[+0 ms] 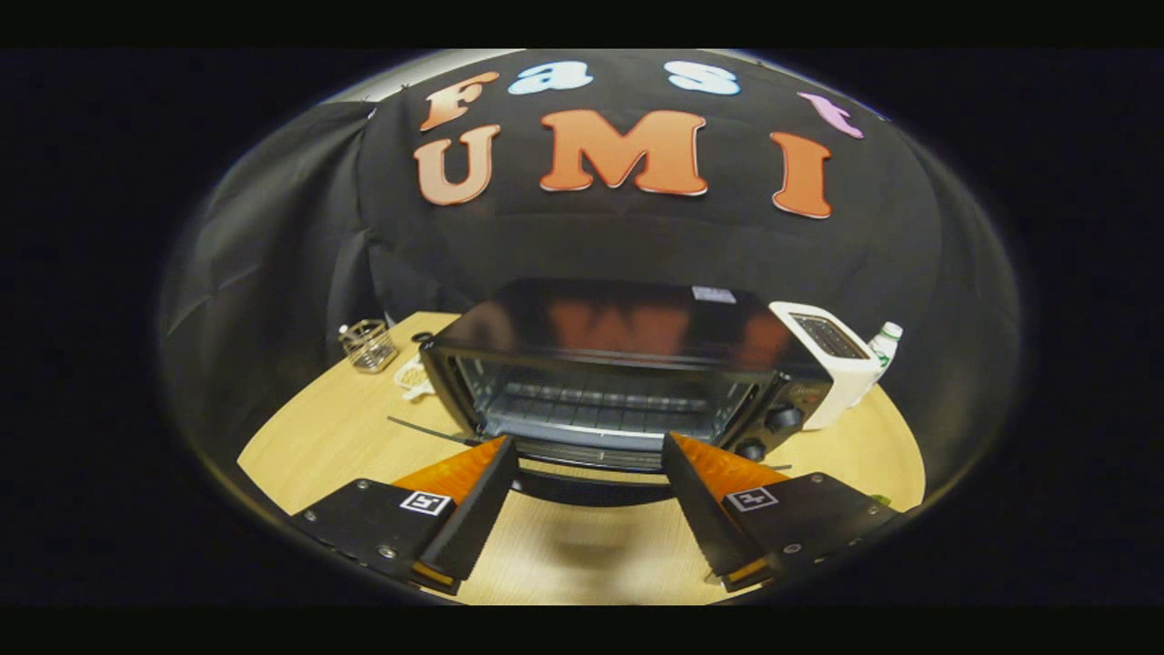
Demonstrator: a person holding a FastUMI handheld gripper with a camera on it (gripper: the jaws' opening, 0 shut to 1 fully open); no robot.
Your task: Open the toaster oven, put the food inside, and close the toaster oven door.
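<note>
A black toaster oven with a glass door and a wire rack inside sits on a round pale wooden table, directly ahead of the gripper, whose two fingers stand spread wide apart, holding nothing and touching nothing. The oven's front lower edge and a dark curved handle lie between and just beyond the fingertips, with a gap between each fingertip and the oven. Through the glass the rack shows bare, and two dark round knobs sit on the panel at the oven's right side. A white slot toaster stands just beside the oven's right end, and a white plastic bottle with a green label peeks from behind it. On the oven's left, near the table's far rim, stand a small wire mesh basket and a pale dish of small light pieces, both well apart from the fingers. A thin dark cord crosses the tabletop toward the left finger. Bare wood lies under and between the fingers, and the table's curved edge runs close behind both finger bases.
</note>
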